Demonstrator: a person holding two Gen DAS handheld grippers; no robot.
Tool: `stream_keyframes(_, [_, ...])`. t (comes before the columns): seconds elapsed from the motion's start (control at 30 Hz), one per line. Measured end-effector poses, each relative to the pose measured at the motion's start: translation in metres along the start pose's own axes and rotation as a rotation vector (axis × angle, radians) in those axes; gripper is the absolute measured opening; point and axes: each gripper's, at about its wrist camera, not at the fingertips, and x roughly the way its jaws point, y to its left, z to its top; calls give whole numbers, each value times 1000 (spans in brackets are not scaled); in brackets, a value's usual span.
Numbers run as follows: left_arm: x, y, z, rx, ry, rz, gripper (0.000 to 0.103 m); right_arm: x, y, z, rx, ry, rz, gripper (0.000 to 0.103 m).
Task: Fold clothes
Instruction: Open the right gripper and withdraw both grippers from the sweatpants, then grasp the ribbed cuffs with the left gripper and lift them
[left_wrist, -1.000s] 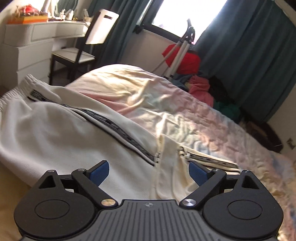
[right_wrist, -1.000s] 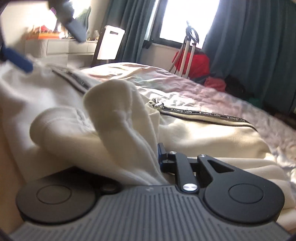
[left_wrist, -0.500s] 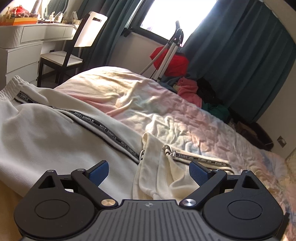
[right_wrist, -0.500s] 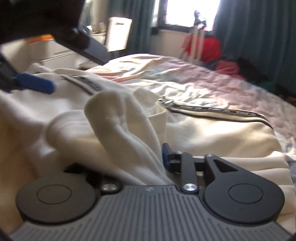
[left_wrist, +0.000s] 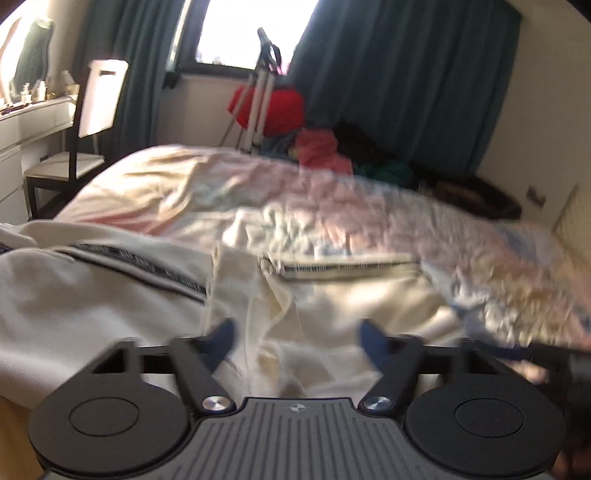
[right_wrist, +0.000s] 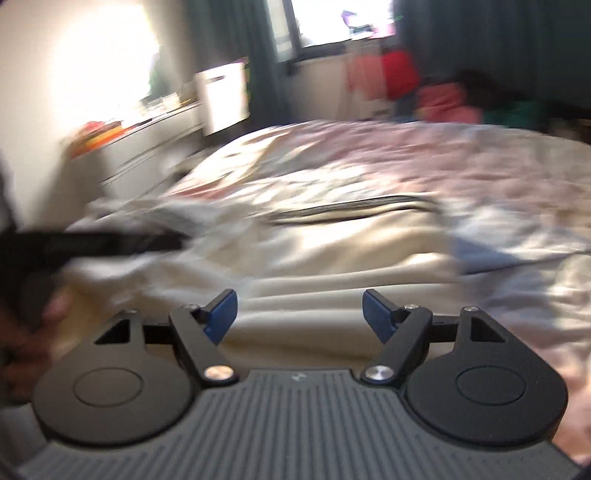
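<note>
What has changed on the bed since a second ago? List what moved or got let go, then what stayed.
The right gripper let go: it was shut on a fold of the cream trousers and now stands open and clear of the cloth, which has dropped flat. The view is blurred, so it is moving. The left gripper stayed open over the trousers, turned a little right. The trousers stay on the quilted bedspread.

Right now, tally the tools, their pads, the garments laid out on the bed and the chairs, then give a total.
2 tools: left tool and right tool, both open.
4 blue pads, two per tool.
1 cream garment on the bed.
1 chair.
Total: 8.
</note>
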Motion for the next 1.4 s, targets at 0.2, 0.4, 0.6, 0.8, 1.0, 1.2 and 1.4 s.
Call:
stream_keyframes(0.2, [27, 12, -12, -54, 115, 92, 22, 21, -31, -5, 100, -11, -111, 77])
stream_keyframes(0.4, [29, 10, -14, -33, 134, 117, 21, 41, -39, -22, 106, 60, -137, 81])
stream_keyframes(0.6, [21, 13, -10, -47, 115, 99, 22, 37, -48, -24, 165, 67, -116, 82])
stream_keyframes(0.8, [-12, 18, -3, -67, 34, 122, 34, 35, -51, -25, 186, 74, -109, 82])
stream_keyframes(1.0, [-55, 50, 4, -175, -35, 224, 75, 31, -49, -26, 178, 73, -116, 82])
stream_keyframes(1.2, [-84, 108, 5, -435, -18, 445, 97, 31, -51, -27, 188, 73, -113, 82])
stream_keyframes(1.4, [-94, 179, -21, -881, -18, 380, 102, 28, -50, -28, 199, 73, -122, 82])
